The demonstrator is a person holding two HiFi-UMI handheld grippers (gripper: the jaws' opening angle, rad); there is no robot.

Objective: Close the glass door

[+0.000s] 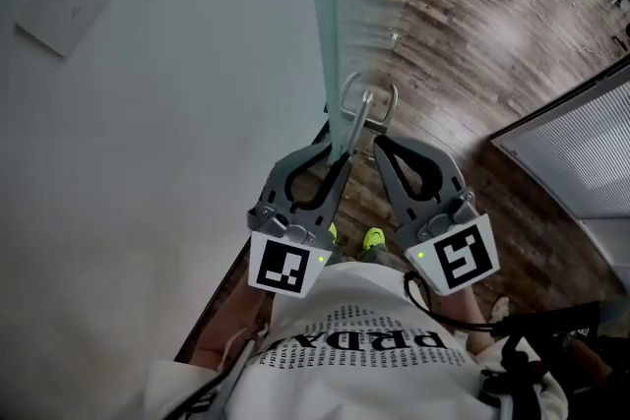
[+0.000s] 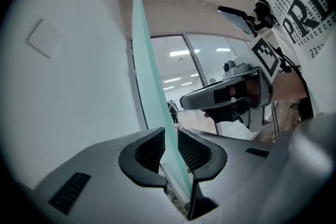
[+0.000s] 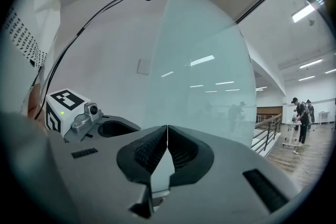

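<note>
The glass door (image 1: 346, 5) is a greenish pane seen edge-on from above, with a metal loop handle (image 1: 369, 103) on it. My left gripper (image 1: 340, 157) clamps the pane's edge. In the left gripper view its ribbed pads (image 2: 151, 148) sit on both sides of the glass door (image 2: 152, 86), left gripper (image 2: 169, 136) shut on it. My right gripper (image 1: 379, 145) is on the other side, right next to the handle. In the right gripper view the right gripper (image 3: 167, 131) has its pads together, only a thin pale line between them, and the pane (image 3: 210, 76) stands just ahead.
A white wall with a switch plate (image 1: 64, 0) lies left of the door. Dark wooden floor (image 1: 472, 64) runs to the right, up to a glass partition with blinds (image 1: 581, 152). A railing (image 3: 268, 131) and distant people (image 3: 302, 113) are beyond the pane.
</note>
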